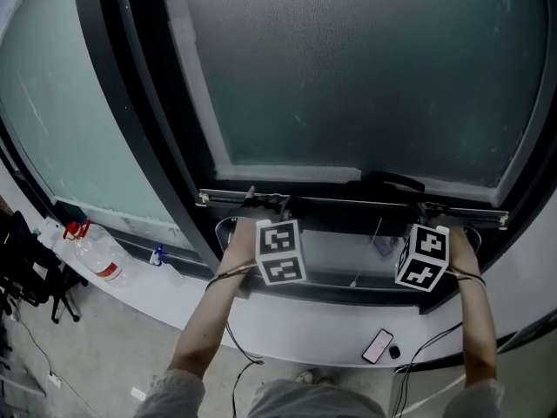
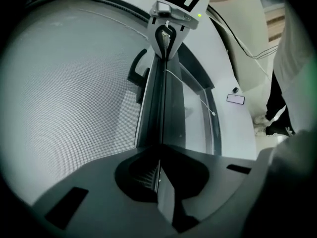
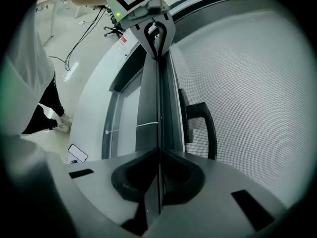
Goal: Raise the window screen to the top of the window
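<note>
The window screen (image 1: 348,68) is a grey mesh panel in a dark frame. Its bottom rail (image 1: 348,201) runs level across the middle of the head view, with a black handle (image 1: 392,181) at its centre. My left gripper (image 1: 261,204) is shut on the rail's left part and my right gripper (image 1: 431,209) on its right part. In the left gripper view the left gripper (image 2: 159,155) pinches the rail's thin edge (image 2: 163,98), and the handle (image 2: 136,76) sits partway along. The right gripper (image 3: 158,152) clamps the same edge (image 3: 158,98), with the handle (image 3: 200,128) just right of it.
Below the rail lie the glass pane (image 1: 339,255) with a thin pull cord (image 1: 365,255) and a white sill (image 1: 296,333). A phone (image 1: 377,346) lies on the sill. A water bottle (image 1: 97,259) stands at the left. Cables hang from both of the person's wrists.
</note>
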The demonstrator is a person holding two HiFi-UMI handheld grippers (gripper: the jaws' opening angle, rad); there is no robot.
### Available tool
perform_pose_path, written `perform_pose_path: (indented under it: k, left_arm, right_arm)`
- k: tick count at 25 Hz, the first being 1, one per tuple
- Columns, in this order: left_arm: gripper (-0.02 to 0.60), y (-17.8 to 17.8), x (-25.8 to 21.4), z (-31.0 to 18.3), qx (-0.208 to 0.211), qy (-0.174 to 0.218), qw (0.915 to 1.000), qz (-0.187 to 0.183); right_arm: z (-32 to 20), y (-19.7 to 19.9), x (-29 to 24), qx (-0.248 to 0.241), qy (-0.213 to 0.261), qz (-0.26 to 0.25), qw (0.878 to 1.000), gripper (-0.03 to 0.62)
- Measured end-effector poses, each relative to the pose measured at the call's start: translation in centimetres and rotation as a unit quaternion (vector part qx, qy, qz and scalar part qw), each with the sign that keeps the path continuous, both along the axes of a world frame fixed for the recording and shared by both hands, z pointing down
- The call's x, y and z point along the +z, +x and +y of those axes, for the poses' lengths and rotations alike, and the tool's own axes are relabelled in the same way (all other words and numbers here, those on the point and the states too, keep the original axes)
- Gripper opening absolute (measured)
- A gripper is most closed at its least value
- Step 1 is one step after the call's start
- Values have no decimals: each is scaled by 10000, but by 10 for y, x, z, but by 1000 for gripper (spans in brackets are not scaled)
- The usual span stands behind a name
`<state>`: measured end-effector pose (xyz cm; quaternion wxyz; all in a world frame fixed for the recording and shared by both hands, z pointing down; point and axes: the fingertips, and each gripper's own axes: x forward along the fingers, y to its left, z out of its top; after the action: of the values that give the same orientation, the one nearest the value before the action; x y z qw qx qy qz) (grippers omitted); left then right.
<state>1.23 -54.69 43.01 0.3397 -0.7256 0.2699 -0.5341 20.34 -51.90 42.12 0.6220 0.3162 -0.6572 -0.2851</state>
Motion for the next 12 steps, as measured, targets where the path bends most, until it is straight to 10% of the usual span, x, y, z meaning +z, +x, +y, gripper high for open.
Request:
perform_pose_path:
  k: [12]
  left_arm:
    - [20, -3, -3, 5, 76, -395, 9990, 177]
  right_arm:
    - [5, -2, -5, -111, -123, -283, 9995, 20]
